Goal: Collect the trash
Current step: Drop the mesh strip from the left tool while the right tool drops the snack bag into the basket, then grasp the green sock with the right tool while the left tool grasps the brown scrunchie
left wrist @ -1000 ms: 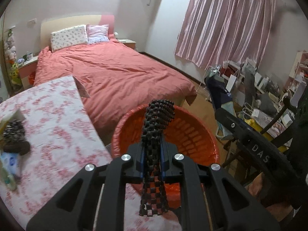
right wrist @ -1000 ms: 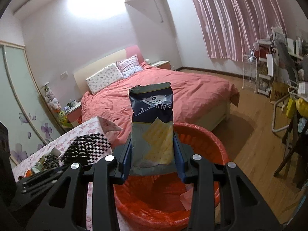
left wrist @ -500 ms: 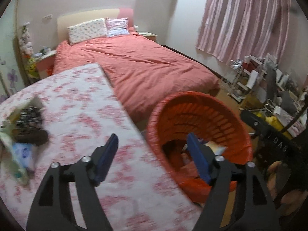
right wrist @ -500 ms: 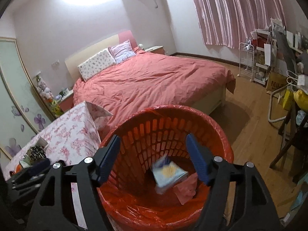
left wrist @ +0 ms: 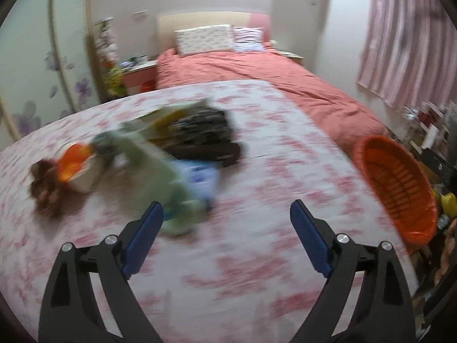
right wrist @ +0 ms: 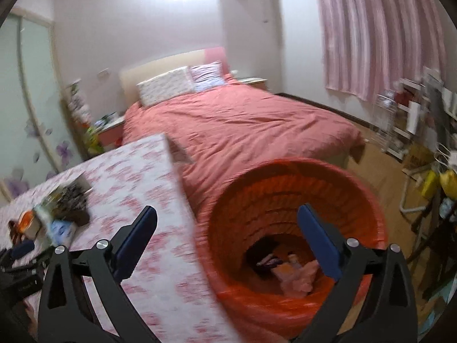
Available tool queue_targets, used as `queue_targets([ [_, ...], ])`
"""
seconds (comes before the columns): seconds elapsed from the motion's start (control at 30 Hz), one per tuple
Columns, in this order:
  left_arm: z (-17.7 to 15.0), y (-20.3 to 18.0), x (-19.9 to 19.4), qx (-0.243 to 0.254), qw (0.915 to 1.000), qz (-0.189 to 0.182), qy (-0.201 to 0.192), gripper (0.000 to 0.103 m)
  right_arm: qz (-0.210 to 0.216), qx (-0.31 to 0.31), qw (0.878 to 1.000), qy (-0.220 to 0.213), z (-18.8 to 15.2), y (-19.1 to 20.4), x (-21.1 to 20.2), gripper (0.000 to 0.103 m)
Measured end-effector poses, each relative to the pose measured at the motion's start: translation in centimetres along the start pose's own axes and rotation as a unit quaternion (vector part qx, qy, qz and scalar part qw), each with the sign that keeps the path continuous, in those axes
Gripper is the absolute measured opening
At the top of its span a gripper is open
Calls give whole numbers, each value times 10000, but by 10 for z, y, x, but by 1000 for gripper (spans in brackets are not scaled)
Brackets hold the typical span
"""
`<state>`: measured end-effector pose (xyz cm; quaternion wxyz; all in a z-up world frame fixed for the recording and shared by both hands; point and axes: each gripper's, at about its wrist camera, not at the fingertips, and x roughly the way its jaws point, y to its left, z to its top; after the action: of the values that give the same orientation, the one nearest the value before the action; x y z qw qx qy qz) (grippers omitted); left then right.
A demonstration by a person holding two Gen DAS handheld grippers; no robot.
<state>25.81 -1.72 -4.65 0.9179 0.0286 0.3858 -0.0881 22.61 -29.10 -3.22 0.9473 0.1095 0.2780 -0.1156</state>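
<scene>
Several wrappers (right wrist: 288, 268) at the bottom of the orange basket (right wrist: 357, 197).

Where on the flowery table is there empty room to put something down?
The near half of the table is bare, between the trash pile and the edge beside the orange basket. It is crowded at the left, where wrappers lie heaped.

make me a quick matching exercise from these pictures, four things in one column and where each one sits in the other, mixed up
Things:
1. orange basket
2. trash pile
3. pillows
4. pink curtain

Places:
A. on the floral tablecloth
B. at the head of the bed
C. on the floor beside the table
D. over the window wall on the right

Pairs: 1-C, 2-A, 3-B, 4-D
</scene>
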Motion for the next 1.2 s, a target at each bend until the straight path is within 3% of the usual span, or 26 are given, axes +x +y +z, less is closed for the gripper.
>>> queue_targets([
  [0.2, -12, 78, -12, -506, 9977, 460, -12, 89, 723, -406, 9956, 440, -13, 59, 9, 97],
  [0.43, -27, 155, -26, -1073, 9888, 1037, -52, 89, 1479, -742, 9826, 842, -24, 131, 15, 84],
  [0.63, -32, 198, -35, -1308, 9816, 1385, -115, 89, 1909, -1175, 9698, 965, -30, 194, 21, 72],
  [1.0, -39, 226, -36, -1515, 9794, 1329, -114, 88, 2112, -1358, 9610, 1159, -31, 254, 51, 54],
  [1.1, -38, 228, -32, -1536, 9797, 1284, -116, 88, 2087, -1445, 9598, 1202, -34, 262, 56, 46],
  [1.2, -36, 227, -28, -1543, 9800, 1252, -92, 88, 1998, -1598, 9586, 1249, -38, 266, 60, 29],
])
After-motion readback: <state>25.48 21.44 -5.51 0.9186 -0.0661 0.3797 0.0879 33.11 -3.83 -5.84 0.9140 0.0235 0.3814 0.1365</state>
